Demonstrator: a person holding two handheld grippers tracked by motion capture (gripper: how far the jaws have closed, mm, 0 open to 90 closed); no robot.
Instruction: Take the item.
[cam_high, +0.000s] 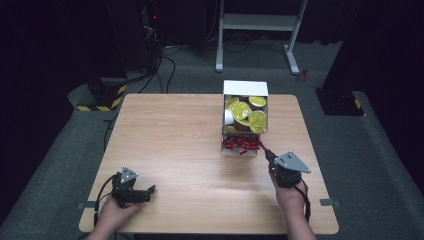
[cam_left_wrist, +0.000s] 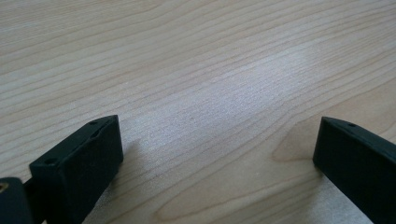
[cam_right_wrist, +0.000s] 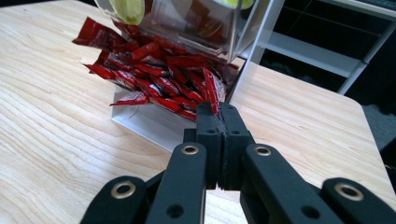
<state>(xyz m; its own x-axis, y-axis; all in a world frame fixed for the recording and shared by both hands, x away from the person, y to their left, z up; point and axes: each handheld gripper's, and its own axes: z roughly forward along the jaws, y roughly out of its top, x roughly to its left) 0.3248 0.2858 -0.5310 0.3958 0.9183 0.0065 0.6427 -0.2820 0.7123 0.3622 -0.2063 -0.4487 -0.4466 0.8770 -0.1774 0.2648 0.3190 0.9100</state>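
Note:
A white dispenser box (cam_high: 245, 88) stands at the far middle right of the wooden table (cam_high: 175, 130). Yellow-lidded cups (cam_high: 257, 120) fill its upper part, and a heap of red sachets (cam_high: 240, 144) lies in its front tray (cam_right_wrist: 140, 122). My right gripper (cam_high: 267, 153) is at the tray's right front corner. Its jaws are pressed together (cam_right_wrist: 216, 110) on the lower end of one red sachet (cam_right_wrist: 211, 91) at the edge of the heap. My left gripper (cam_high: 150, 190) rests near the table's front left, jaws wide apart (cam_left_wrist: 217, 149) over bare wood.
A clear panel (cam_right_wrist: 196, 28) covers the cup compartment above the sachets. The table's right edge (cam_high: 312, 150) is close to my right hand. A white metal frame (cam_high: 257, 22) stands on the floor behind the table.

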